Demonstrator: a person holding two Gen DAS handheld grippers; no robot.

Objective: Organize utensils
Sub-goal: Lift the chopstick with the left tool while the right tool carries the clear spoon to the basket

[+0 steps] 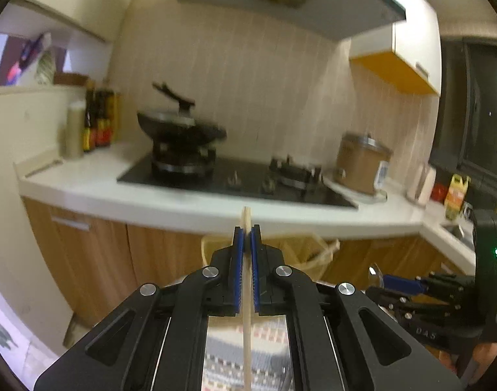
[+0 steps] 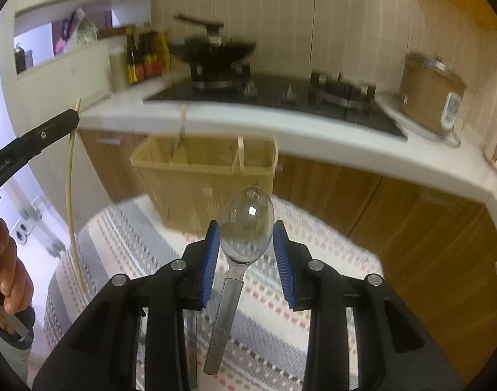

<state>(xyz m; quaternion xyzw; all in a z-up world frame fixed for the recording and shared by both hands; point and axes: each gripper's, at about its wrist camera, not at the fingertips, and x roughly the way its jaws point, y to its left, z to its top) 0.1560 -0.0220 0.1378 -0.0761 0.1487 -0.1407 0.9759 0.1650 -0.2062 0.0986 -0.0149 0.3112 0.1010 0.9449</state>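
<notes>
- Right now the left tool [image 1: 247,238] is clamped tight on a single wooden chopstick [image 1: 247,309], which runs upright between its blue pads, tip poking above them, shaft hanging below.
- Held near its top, the stick should drop tail-first into a slot.
- The right tool [image 2: 247,238] grips a metal spoon [image 2: 238,260] by the bowl's edges, handle hanging down toward the camera.
- Ahead of and below the right tool stands the beige utensil basket [image 2: 190,176] on the striped cloth [image 2: 124,244], dividers visible, likely the destination.
- Both tools are raised off the cloth, apparently to clear the basket's rim.
</notes>
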